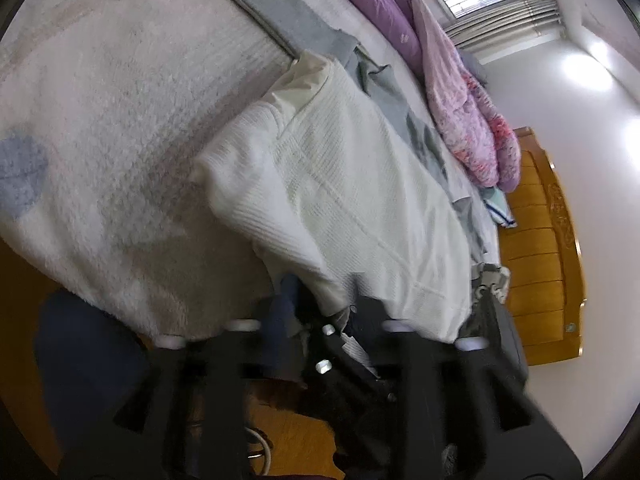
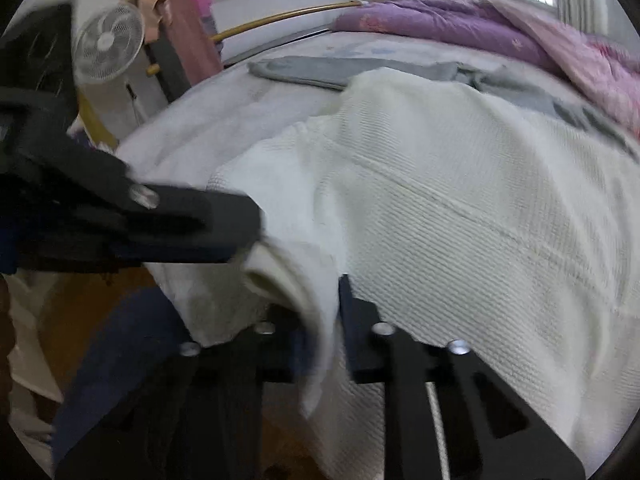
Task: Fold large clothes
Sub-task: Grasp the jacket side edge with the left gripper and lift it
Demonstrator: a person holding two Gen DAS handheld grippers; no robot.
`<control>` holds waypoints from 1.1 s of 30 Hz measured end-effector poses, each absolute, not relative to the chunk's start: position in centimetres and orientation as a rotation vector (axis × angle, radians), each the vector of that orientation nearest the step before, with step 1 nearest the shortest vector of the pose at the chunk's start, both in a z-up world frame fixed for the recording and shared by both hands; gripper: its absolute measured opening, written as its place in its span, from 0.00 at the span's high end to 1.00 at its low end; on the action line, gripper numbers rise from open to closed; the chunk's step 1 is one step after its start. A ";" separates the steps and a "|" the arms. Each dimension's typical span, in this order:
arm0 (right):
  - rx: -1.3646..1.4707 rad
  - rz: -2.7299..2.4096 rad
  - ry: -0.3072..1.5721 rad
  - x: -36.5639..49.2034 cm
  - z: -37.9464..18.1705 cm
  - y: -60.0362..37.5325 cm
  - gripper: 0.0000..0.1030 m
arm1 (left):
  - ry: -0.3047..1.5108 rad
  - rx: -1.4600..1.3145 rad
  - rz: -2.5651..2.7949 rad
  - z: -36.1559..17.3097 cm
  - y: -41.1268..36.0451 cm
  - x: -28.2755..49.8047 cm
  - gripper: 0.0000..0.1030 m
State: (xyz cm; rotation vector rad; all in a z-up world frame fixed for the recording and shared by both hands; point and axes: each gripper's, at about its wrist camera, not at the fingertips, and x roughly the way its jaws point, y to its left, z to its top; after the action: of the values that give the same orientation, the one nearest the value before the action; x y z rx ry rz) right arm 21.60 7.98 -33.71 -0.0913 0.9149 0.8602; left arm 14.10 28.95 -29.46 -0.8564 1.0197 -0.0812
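A large cream ribbed knit garment (image 1: 344, 204) lies on the bed, partly folded, with one end hanging over the bed's near edge; it fills the right wrist view (image 2: 460, 208). My left gripper (image 1: 320, 308) is at that near hem, its jaws around the cloth edge. It also shows from the side in the right wrist view (image 2: 240, 236), shut on a rolled cuff or hem. My right gripper (image 2: 320, 316) has a fold of the same garment between its fingers.
A white fleecy bed cover (image 1: 112, 128) is under the garment. Grey clothes (image 2: 344, 70) lie behind it. A purple-pink quilt (image 2: 500, 28) is piled at the far side. A wooden headboard (image 1: 544, 240), a white fan (image 2: 108, 42) and a clothes rack (image 2: 188, 28) stand around the bed.
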 end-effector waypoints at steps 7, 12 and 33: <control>0.129 0.888 0.949 22.5 -31.7 4.9 0.92 | 0.962 -0.920 -0.004 -27.7 32.4 14.4 0.20; 0.165 0.892 0.948 22.1 -31.0 3.9 0.92 | 1.096 -0.855 -0.006 -29.3 31.3 20.4 0.17; 0.686 0.709 0.804 24.8 -24.7 -12.9 0.92 | 0.966 -0.378 -0.255 -19.3 8.7 28.9 0.67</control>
State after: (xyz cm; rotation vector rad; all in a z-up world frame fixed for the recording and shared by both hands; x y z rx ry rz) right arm 24.84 -12.94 -24.70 0.6856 0.8036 0.7087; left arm 28.94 8.72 -19.34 -0.3775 0.9656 -0.2554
